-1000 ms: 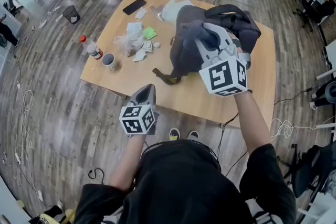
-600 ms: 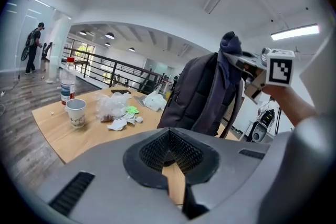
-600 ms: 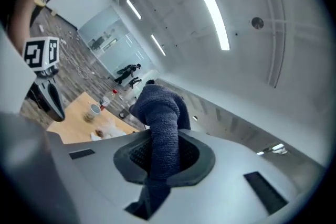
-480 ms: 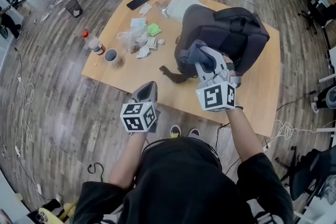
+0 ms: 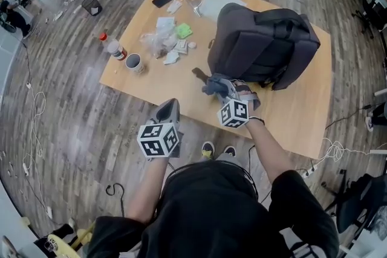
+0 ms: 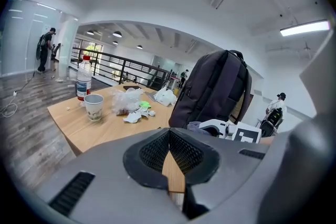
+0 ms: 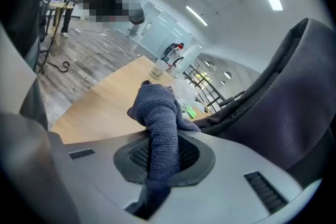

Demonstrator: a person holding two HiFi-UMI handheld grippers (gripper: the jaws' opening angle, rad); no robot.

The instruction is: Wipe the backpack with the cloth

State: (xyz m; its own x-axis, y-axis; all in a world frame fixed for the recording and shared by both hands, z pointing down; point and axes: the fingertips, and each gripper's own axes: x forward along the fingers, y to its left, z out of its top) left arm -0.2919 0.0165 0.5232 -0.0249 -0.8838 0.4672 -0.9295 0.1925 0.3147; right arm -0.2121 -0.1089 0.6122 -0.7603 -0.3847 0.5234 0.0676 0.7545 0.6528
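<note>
Because the backpack (image 5: pixel 266 45) standing on the bench (image 5: pixel 163 84) needs wiping, the right tongs (image 5: pixel 220 89) pinch the dark cloth (image 7: pixel 160 113) tight, low beside its near bottom edge. The left tongs (image 5: pixel 172 104) are pressed together with nothing inside, waiting off to the side.

Black short-sleeved top; grey left gripper (image 5: pixel 171 104), right gripper (image 5: pixel 222 89), each with black-white marker cube, dark textured jaws.
</note>
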